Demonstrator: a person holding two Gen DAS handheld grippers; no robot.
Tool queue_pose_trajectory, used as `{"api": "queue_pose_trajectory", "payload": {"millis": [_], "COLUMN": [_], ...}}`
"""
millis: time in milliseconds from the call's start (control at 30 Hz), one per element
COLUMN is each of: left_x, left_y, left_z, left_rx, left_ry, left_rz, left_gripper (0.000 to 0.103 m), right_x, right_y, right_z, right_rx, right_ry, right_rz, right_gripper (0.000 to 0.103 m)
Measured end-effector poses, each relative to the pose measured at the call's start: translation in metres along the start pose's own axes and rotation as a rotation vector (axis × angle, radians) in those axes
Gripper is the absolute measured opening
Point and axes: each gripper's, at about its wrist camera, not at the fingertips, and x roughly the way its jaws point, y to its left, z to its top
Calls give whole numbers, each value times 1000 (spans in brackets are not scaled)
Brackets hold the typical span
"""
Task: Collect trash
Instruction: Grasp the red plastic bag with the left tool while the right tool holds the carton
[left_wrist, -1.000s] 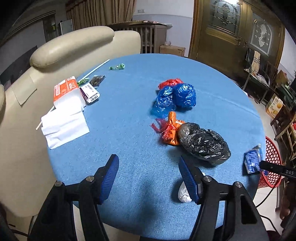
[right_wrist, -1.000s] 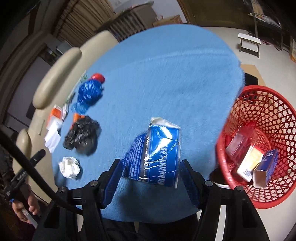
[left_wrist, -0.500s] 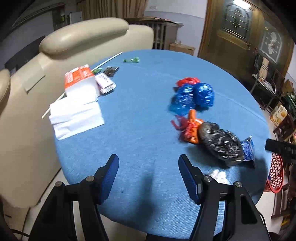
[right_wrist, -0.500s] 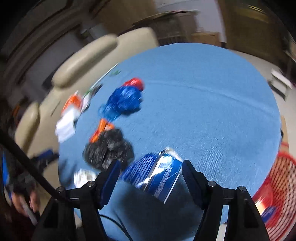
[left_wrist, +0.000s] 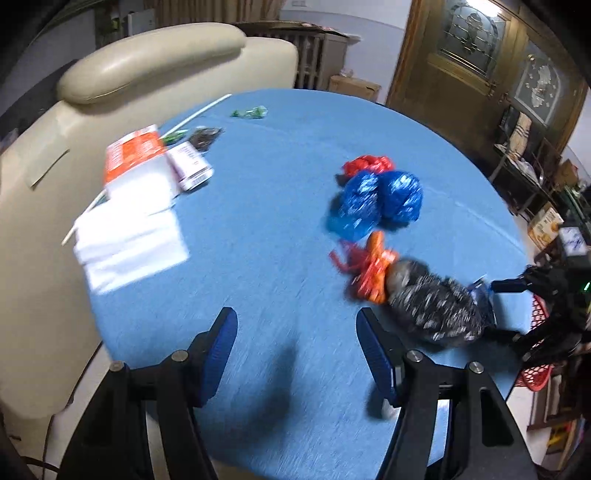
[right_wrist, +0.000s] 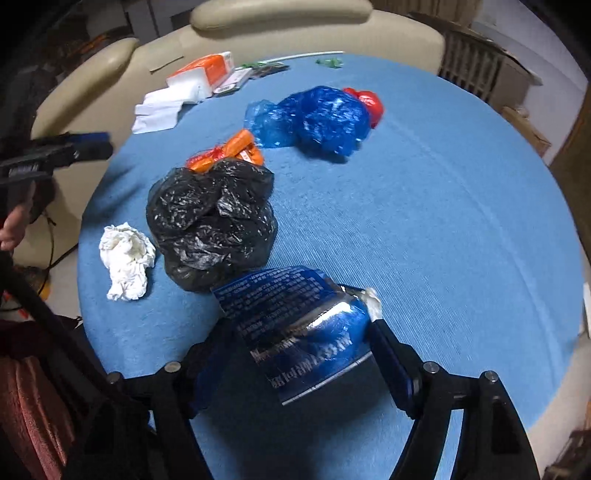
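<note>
My right gripper (right_wrist: 295, 332) is shut on a crumpled blue foil wrapper (right_wrist: 299, 325) and holds it over the near edge of the round blue table (right_wrist: 443, 206). A black bag (right_wrist: 210, 221) lies just beyond it, with a white tissue wad (right_wrist: 127, 260) to its left, an orange bag (right_wrist: 225, 151) behind, and blue bags (right_wrist: 317, 118) and a red bag (right_wrist: 365, 101) farther back. My left gripper (left_wrist: 295, 332) is open and empty above the table's near edge (left_wrist: 258, 258). The black bag (left_wrist: 432, 306), orange bag (left_wrist: 373, 269), blue bags (left_wrist: 376, 199) and red bag (left_wrist: 365, 164) lie ahead to its right.
A tissue pack (left_wrist: 136, 158), white napkins (left_wrist: 129, 240), a small box (left_wrist: 190, 168) and green wrappers (left_wrist: 249, 112) sit at the table's left and far side. A cream sofa (left_wrist: 147, 62) stands behind. A red basket (left_wrist: 537, 328) shows past the right edge.
My right gripper has swung left, away from the red basket and over the table, still holding the blue wrapper. My left gripper has drawn back and shifted left, staying open.
</note>
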Motion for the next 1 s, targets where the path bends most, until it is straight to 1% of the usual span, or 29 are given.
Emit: {"api": "queue_pose_trajectory", "payload": {"millis": [100,200,267,367,400,433,467,500,567,667,700,767,800,900,933,1000], "left_x": [15,44,66,100,113,121,127,137,148,168,174,184,188,183,180,165], "left_y": [-8,-20,-30,-52,-61,-68,-74,-82,-89,-99,-102,-107,-110,-111,-111,-110], "left_z": [35,74,99,132,144,152,158,167,176,185,185,182,180,179,179,177], "left_rx": [33,61,85,111,123,138,152,167,170,177,183,200,211,200,190,167], "left_ry": [23,57,79,114,125,133,139,148,159,201,219,250,262,243,235,189], "left_rz": [-63,-101,-104,-129,-132,-133,-135,-137,-130,-137,-140,-133,-125,-122,-119,-116], "left_gripper": [69,69,69,69,69,69,69,69,69,69,67,53,50,46,45,45], "right_x": [8,13,14,13,12,10,8,6,2,-7,-11,-17,-22,-38,-44,-56], "right_y": [-1,-7,-13,-26,-30,-33,-38,-42,-47,-53,-55,-60,-65,-78,-78,-75], "right_z": [4,7,8,9,8,7,5,3,-3,-15,-20,-28,-33,-50,-55,-61], "right_rx": [-31,-33,-4,98,126,142,163,189,219,286,317,403,448,576,603,632], "right_ry": [8,3,-24,-75,-87,-95,-100,-107,-120,-141,-156,-195,-213,-286,-312,-359], "right_rz": [-2,32,58,106,109,112,118,127,133,147,154,182,201,247,252,241], "right_gripper": [82,83,84,82,78,63,51,51,50,50,50,50,50,50,50,50]}}
